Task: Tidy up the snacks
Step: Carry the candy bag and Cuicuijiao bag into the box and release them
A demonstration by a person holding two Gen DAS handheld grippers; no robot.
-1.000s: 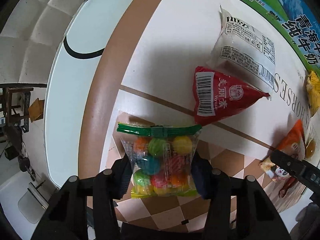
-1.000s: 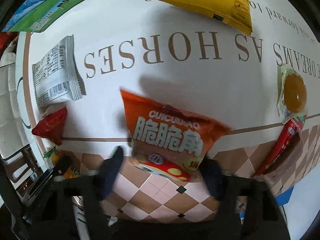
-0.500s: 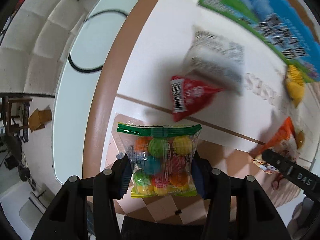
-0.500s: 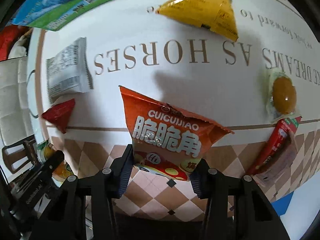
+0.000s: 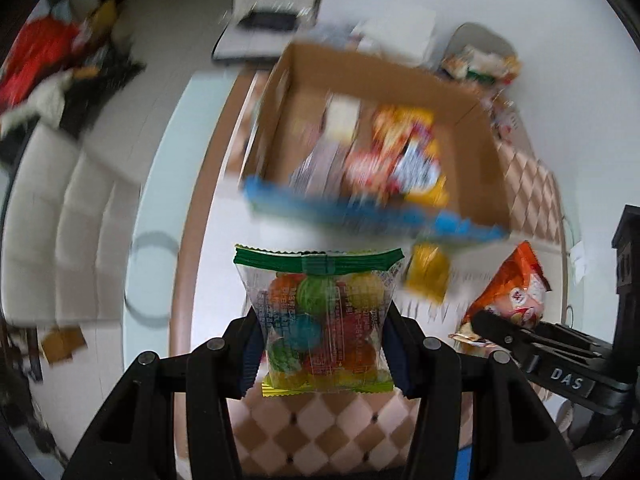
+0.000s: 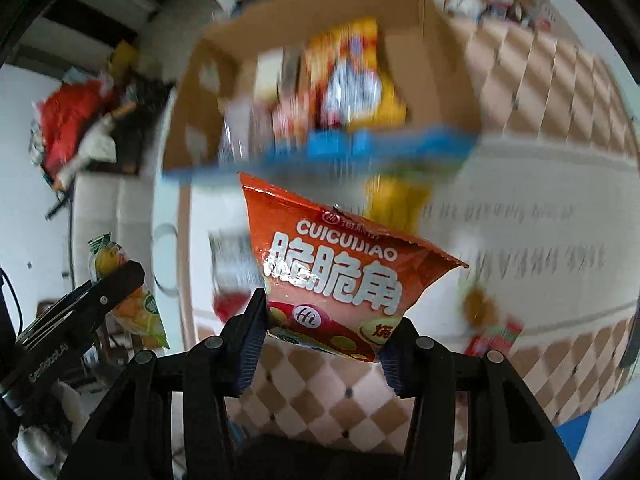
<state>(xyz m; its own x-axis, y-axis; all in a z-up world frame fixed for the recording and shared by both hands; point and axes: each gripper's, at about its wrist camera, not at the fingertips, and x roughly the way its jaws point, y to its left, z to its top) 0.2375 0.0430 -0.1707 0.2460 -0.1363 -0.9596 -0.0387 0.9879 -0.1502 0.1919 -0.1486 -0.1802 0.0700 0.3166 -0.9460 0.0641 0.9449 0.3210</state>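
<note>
Candy bag (image 5: 320, 316), clear with a green top seal and full of coloured balls, sits clamped between the jaws of the left gripper (image 5: 322, 350), while the right gripper (image 6: 322, 338) pinches the lower end of the orange crisp packet (image 6: 332, 276); both hang above the desk (image 6: 520, 208), short of the open cardboard box (image 5: 472, 120). Doing this step well likely means carrying each packet clear over the blue near edge before letting go. Because the box already holds several snacks, releasing low and one at a time should keep the light packets from sliding out.
</note>
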